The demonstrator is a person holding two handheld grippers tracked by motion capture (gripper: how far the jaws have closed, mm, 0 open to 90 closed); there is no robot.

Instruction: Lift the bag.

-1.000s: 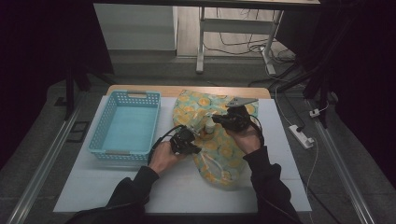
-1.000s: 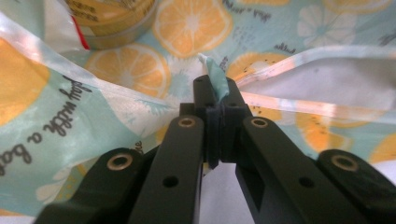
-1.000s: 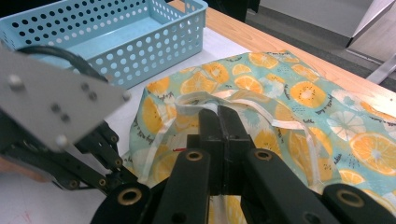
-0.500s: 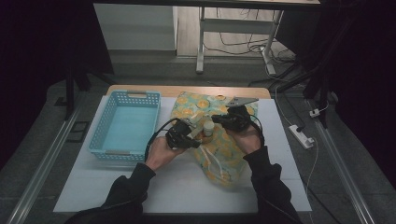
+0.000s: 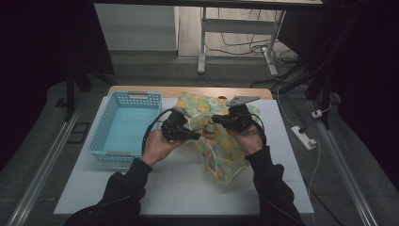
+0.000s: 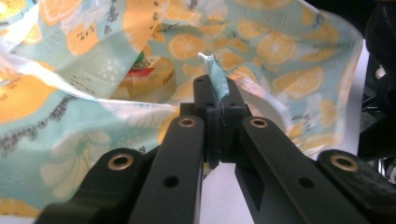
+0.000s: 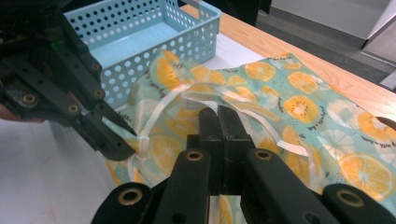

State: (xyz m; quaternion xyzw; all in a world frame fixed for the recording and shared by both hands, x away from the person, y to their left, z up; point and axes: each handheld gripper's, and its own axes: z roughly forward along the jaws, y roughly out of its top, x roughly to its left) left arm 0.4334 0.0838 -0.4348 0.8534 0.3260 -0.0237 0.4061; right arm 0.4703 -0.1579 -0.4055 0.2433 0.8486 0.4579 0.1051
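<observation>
A cloth bag (image 5: 227, 151) printed with orange slices on teal lies at the middle of the white table (image 5: 179, 186). My left gripper (image 5: 195, 136) is shut on the bag's (image 6: 280, 60) near rim, and a tip of fabric sticks up between its jaws (image 6: 216, 93). My right gripper (image 5: 220, 123) is shut on the opposite rim (image 7: 218, 116), by the white straps (image 7: 159, 107). The two hold the mouth raised off the table. Inside the bag I see a yellowish round thing with a red and green label (image 6: 149, 77). The left gripper (image 7: 119, 140) also appears in the right gripper view.
A light blue perforated basket (image 5: 124, 125) stands left of the bag, its floor bare (image 7: 140, 42). The table's far edge is a wooden strip (image 5: 188, 90). A power strip (image 5: 303, 137) lies on the floor to the right.
My left hand has risen and moved up and left with the bag's rim, lifting that side and pulling the mouth up. The right hand has stayed put.
</observation>
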